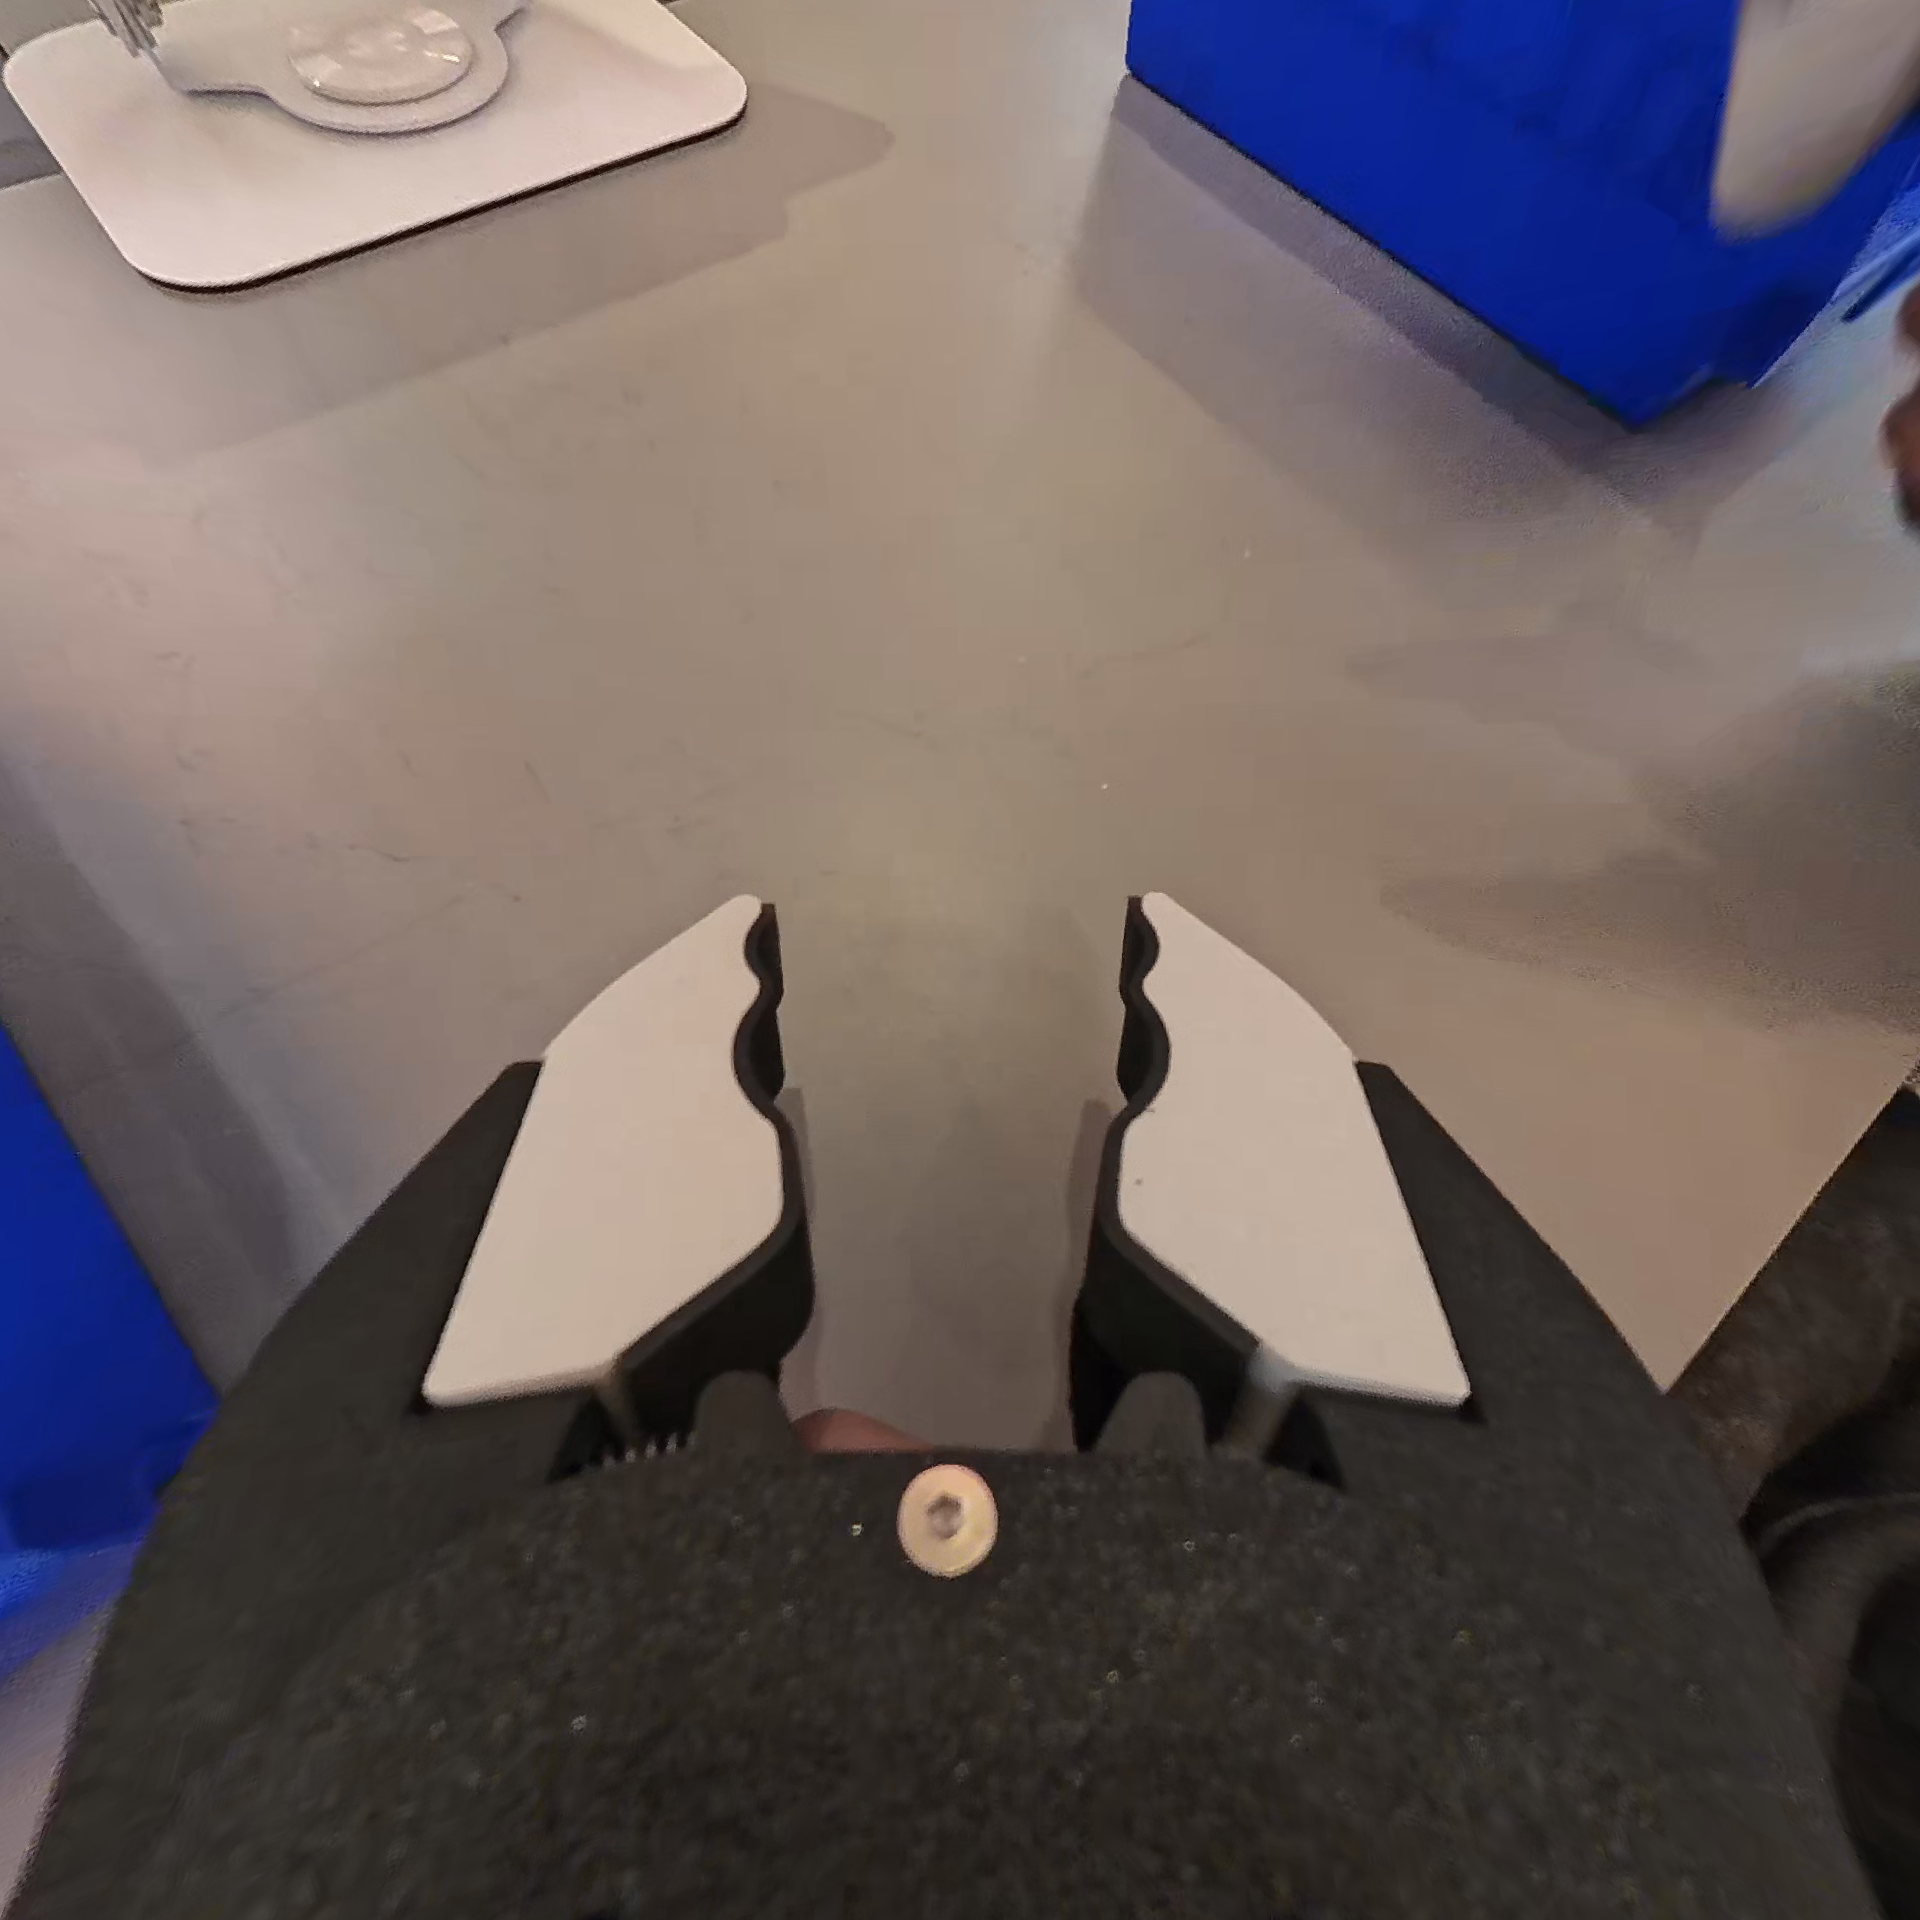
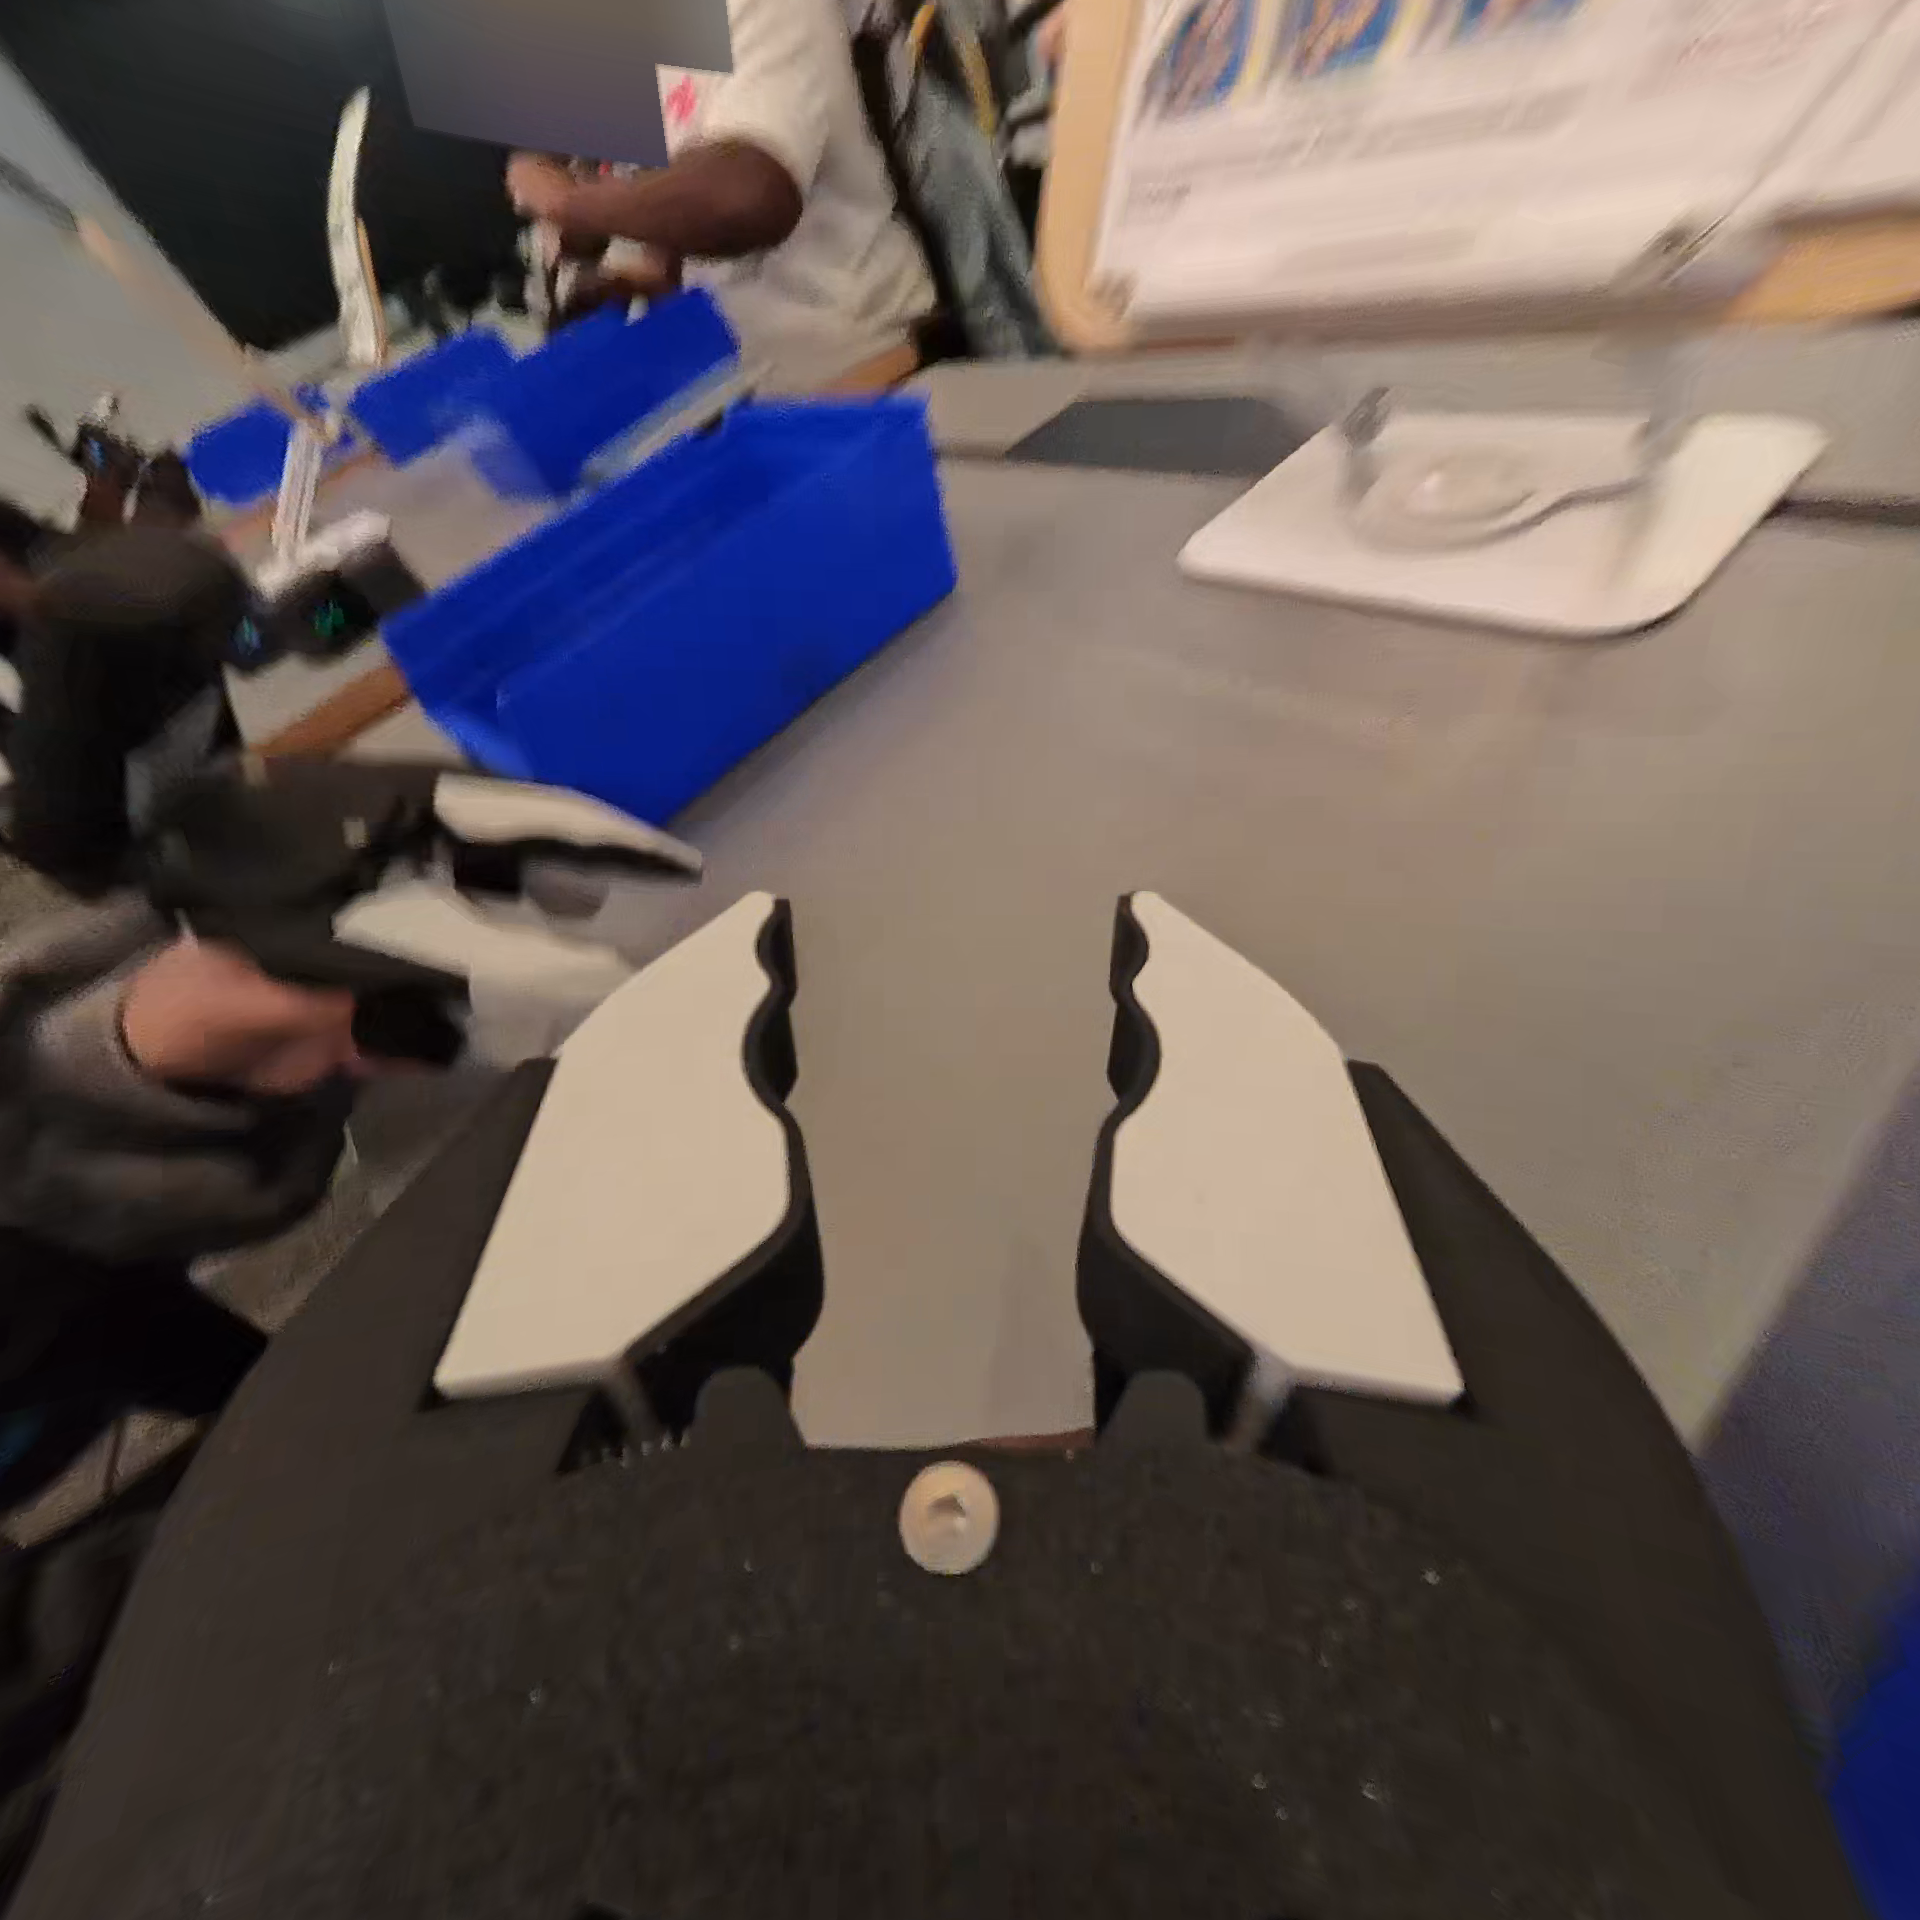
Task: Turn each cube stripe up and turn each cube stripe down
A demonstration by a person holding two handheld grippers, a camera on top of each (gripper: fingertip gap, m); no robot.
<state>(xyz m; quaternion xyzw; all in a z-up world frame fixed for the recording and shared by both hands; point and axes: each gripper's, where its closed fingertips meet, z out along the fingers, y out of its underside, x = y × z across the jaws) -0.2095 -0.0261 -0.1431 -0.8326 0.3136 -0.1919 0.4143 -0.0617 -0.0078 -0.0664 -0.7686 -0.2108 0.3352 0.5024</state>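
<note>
No cube shows in either view, so I cannot judge its weight or pick faces to grip; my left gripper (image 1: 951, 925) and right gripper (image 2: 951, 920) both hang empty, jaws apart, over the bare grey table (image 1: 935, 571) near a blue bin (image 2: 707, 582).

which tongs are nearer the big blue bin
Left. In the right wrist view the left tongs sit just beside the blue bin's near end; the right tongs are farther back over bare table.
</note>
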